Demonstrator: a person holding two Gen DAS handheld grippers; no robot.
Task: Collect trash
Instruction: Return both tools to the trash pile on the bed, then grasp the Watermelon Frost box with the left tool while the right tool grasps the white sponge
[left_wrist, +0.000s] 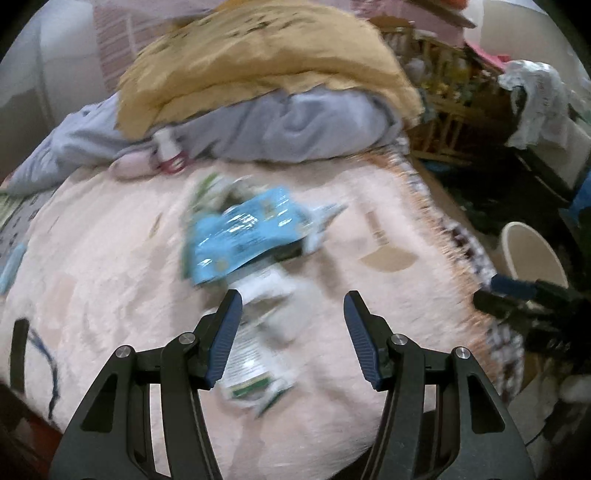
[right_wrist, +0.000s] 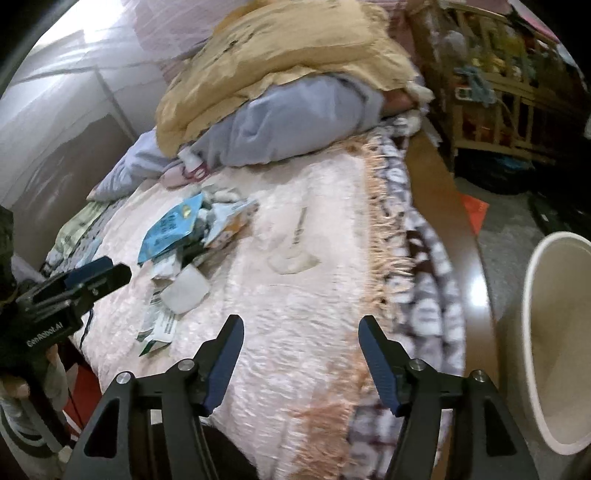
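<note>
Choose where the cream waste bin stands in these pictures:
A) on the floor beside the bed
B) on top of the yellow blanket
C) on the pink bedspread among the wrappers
A: the cream waste bin stands on the floor past the fringed edge of the pink bedspread.

A heap of crumpled blue and white wrappers (right_wrist: 184, 243) lies mid-bed on the pink textured blanket (right_wrist: 303, 332); the cream plastic bin (right_wrist: 554, 332) stands right of the bed.
</note>
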